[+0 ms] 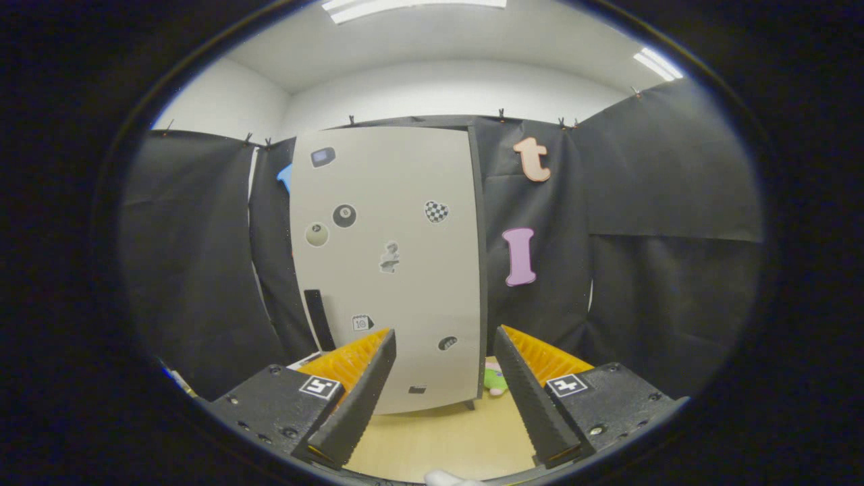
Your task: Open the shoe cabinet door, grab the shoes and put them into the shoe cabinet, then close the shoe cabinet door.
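Observation:
A tall pale shoe cabinet [391,263] stands ahead on the wooden floor, its door shut and dotted with several stickers. A dark vertical handle [318,318] sits low on the door's left side, just beyond the left finger. My gripper [444,351] is open, nothing between its fingers, pointing at the lower part of the door from a short distance. To the right of the cabinet's foot, a small pink and green shoe [495,378] peeks out on the floor beside the right finger.
Black cloth walls close the booth on the left, behind the cabinet and on the right. Light wooden floor [439,439] stretches between the fingers up to the cabinet. A small white object [447,478] shows at the very bottom, below the fingers.

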A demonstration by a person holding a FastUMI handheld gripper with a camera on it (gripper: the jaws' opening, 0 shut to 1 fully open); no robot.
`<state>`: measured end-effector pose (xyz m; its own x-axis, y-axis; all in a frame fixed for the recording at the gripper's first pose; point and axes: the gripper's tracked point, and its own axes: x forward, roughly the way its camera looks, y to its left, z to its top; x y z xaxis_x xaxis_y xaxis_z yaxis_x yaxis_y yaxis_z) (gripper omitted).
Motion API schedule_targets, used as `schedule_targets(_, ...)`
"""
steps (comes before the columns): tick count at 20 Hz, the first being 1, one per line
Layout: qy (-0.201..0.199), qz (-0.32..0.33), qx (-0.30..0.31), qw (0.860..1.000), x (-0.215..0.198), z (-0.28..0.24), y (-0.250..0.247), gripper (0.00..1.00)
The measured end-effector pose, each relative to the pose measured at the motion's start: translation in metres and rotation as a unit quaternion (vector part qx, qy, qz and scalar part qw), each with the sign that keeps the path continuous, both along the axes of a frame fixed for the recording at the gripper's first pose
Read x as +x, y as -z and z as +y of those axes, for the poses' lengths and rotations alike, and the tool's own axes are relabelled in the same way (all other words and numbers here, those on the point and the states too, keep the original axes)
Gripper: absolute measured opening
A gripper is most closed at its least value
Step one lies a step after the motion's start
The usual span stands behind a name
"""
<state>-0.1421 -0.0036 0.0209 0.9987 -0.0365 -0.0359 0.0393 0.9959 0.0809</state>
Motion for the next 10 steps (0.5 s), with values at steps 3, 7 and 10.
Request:
schedule_targets(3, 0.000, 0.001, -0.010, 1.000, -0.010, 0.001, -0.003, 0.96)
schedule_targets(7, -0.003, -0.002, -0.040, 0.999, -0.017, 0.002, -0.005, 0.96)
schedule_targets(10, -0.007, 0.007, -0.040, 0.999, -0.018, 0.002, 0.004, 0.97)
